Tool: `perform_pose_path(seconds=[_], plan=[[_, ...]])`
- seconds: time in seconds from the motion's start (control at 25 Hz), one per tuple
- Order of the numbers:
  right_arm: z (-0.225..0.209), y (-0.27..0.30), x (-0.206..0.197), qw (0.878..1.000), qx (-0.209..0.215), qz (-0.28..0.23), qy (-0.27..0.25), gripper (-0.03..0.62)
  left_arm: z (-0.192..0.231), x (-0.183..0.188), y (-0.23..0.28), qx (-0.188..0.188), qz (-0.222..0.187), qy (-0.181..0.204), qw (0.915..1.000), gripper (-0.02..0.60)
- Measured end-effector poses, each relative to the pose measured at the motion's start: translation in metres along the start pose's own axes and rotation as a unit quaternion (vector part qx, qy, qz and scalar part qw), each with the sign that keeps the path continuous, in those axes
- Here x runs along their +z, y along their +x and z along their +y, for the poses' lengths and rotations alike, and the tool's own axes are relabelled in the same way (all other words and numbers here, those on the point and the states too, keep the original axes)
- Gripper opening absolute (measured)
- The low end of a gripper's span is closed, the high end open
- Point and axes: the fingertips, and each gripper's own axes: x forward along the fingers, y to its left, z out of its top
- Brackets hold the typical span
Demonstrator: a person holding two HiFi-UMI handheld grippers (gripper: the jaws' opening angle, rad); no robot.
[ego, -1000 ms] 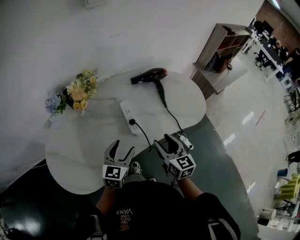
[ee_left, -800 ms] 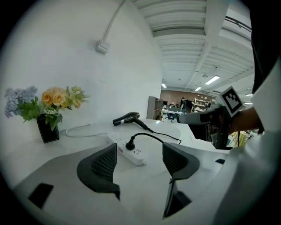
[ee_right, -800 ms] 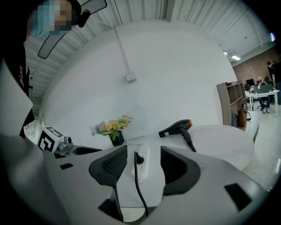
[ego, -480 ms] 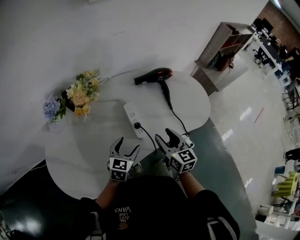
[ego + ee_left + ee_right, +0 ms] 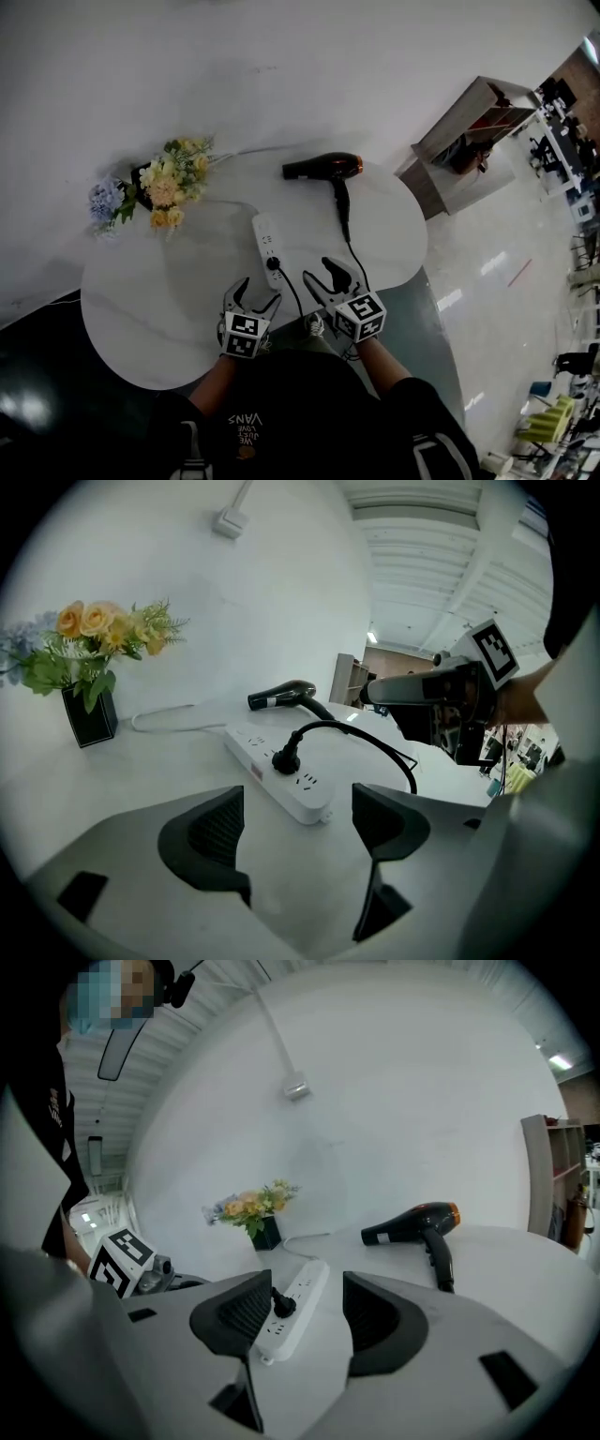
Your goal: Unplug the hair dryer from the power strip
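Note:
A black hair dryer (image 5: 323, 167) with an orange rear lies at the far side of the white round table (image 5: 131, 319). Its black cord runs to a black plug (image 5: 275, 266) seated in the white power strip (image 5: 267, 246). My left gripper (image 5: 255, 292) hangs just short of the strip's near end; its jaws are opening and nothing is between them. In the left gripper view the strip (image 5: 281, 775) and plug (image 5: 286, 759) lie just ahead of the jaws. My right gripper (image 5: 323, 275) stands open to the right of the plug (image 5: 279, 1304), holding nothing.
A black vase of yellow and blue flowers (image 5: 155, 183) stands at the table's far left. A thin white cable (image 5: 173, 719) runs from the strip towards the wall. A wooden shelf unit (image 5: 469, 131) stands on the floor to the right, beyond the table's edge.
Both grippers have moved forward over the table's near edge towards the power strip. The left jaws have spread wider.

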Motion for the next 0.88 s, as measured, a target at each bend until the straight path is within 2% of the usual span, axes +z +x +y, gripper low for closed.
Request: perform_pose_path(seconds=[0.2,0.44,0.64,0.88], plan=[[-0.012,0.017,-0.011,0.996,0.063,0.046,-0.043,0.219,-0.011,-0.002,0.02,0.024,0.006,-0.013,0.9996,0.362],[-0.015,0.036,-0.017,0.981,0.137,0.087,-0.103,0.219,-0.012,-0.002,0.036,0.065,0.007,-0.028,0.9974,0.36],[-0.004,0.049,-0.026,0.958,0.213,0.104,-0.159,0.218,-0.013,-0.007,0.046,0.1,0.007,-0.034,0.9944,0.36],[0.004,0.063,-0.04,0.92,0.281,0.124,-0.244,0.218,-0.015,-0.006,0.052,0.144,-0.003,-0.035,0.989,0.359]])
